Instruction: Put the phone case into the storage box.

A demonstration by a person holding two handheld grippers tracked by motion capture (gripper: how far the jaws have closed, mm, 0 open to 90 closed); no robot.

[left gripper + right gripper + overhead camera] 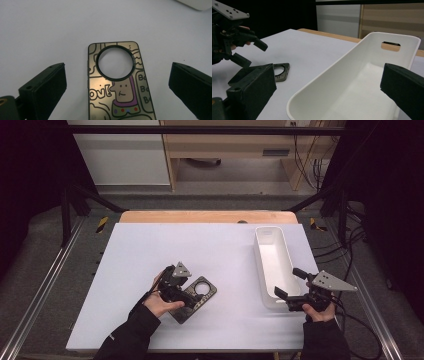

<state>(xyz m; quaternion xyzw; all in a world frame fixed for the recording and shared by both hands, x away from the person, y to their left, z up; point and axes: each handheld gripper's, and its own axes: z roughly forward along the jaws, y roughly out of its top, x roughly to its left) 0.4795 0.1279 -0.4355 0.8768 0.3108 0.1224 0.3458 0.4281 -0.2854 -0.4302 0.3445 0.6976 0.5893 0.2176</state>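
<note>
Overhead, a white table (150, 250) is lying before a person; at left, the left gripper (186, 292) is hovering with jaws spread wide over a phone case (117, 82) (cartoon-printed, with a round camera hole) lying flat; at right, the right gripper (290, 290) is gaping beside the near end of a long white bin (272, 265).

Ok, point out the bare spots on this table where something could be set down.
The far left of the white table, beyond the left gripper, is bare, as is the strip between the phone case and the white tray. It is crowded at the tray's near end, where the right gripper sits.
</note>
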